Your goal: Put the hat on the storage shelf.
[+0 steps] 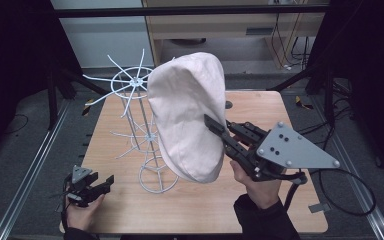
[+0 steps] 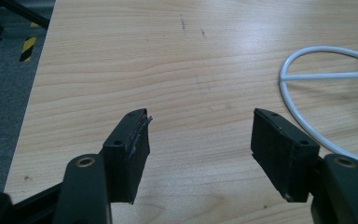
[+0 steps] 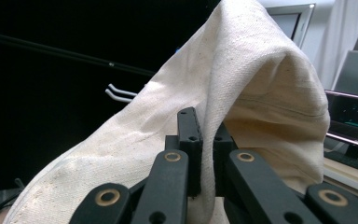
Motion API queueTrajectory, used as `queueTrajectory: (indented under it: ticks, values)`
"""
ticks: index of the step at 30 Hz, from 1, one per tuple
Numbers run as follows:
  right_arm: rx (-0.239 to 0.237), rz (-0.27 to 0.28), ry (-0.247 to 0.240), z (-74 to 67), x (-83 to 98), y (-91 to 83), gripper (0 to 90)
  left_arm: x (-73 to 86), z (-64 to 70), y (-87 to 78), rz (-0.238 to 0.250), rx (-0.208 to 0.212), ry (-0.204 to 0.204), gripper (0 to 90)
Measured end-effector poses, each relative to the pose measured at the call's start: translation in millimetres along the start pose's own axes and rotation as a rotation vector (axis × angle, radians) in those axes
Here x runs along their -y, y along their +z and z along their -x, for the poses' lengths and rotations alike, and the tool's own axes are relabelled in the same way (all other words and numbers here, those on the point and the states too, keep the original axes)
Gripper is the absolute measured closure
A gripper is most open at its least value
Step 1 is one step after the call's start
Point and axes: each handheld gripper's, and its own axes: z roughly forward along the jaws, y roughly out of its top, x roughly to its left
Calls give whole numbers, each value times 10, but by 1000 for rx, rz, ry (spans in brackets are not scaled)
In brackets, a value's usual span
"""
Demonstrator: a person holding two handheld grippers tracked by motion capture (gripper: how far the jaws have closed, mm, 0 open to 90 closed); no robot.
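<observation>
Left claw [image 1: 91, 187] rests spread apart on my bench [image 1: 190, 210]. Beside it stands the white wire rack [image 1: 142, 135]. Right claw [image 1: 220, 132] pinches the cream cloth cap [image 1: 190, 115], lifted, long axis upright, against dark surroundings.

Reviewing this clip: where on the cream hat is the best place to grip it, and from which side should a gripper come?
Grip the cream hat at its edge, from the person's right, as the right gripper does now: the cloth there is thin enough to pinch between shut jaws. The domed crown is too broad and slack. The white wire rack blocks the left side.
</observation>
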Motion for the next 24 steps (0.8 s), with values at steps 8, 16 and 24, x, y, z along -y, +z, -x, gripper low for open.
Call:
queueTrajectory:
  ticks: [8,16,24]
  values:
    - [-18,-1,0,-34,-19,43,885,0,1,4,-2,1,-1,371]
    - [-35,7,-18,-93,-109,98,885,0,3,3,-3,2,-1,371]
    - [-50,-54,-34,-129,16,167,884,0,1,3,-3,2,-1,371]
